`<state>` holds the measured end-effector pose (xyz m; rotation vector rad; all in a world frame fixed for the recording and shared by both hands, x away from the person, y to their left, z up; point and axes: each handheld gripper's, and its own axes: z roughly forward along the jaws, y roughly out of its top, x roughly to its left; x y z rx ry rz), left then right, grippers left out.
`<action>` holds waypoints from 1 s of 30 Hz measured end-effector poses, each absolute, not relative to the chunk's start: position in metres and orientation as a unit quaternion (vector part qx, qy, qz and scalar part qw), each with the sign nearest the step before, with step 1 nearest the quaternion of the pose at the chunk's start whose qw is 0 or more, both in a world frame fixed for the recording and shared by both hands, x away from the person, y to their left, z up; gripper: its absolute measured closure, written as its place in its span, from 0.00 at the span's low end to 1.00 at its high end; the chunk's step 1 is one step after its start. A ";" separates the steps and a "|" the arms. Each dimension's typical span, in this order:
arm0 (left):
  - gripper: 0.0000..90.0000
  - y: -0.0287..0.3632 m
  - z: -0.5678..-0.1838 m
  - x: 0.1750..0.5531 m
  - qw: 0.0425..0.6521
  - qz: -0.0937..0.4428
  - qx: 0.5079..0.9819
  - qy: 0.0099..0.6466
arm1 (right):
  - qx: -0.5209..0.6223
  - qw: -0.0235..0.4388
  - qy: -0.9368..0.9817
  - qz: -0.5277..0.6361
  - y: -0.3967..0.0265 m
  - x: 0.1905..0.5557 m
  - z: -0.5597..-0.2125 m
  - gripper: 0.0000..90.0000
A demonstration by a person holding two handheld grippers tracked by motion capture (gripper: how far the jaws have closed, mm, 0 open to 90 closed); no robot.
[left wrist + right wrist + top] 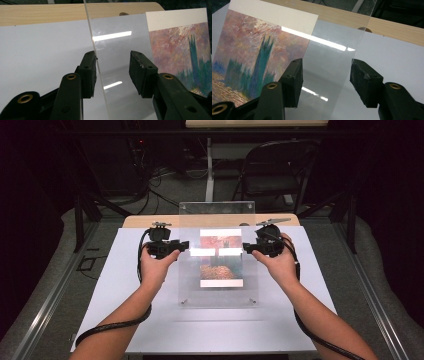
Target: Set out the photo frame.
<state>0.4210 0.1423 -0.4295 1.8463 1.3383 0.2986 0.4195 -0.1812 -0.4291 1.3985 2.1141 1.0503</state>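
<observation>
A clear acrylic sheet [218,285] lies over a painted print [221,258] on the white surface [125,285]; its far part appears raised, though how steeply cannot be judged. A second clear panel [216,213] shows at the far edge.

The left claw [184,245] is at the sheet's left edge, the right claw [247,248] at its right edge, level with each other. Both are released: in each gripper view the jaws stand apart, straddling the edge with a gap on at least one side. The left claw's one pad [88,72] sits at the edge; contact cannot be confirmed.

Judgement: the symmetric placement suits an even two-sided lift that avoids flexing the sheet or dragging the print. Neither claw yet grips.
</observation>
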 end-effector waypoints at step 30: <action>0.69 0.144 -0.418 0.377 0.432 0.166 0.731 0.502 | 0.473 0.248 0.747 0.396 -0.182 0.373 -0.416 0.57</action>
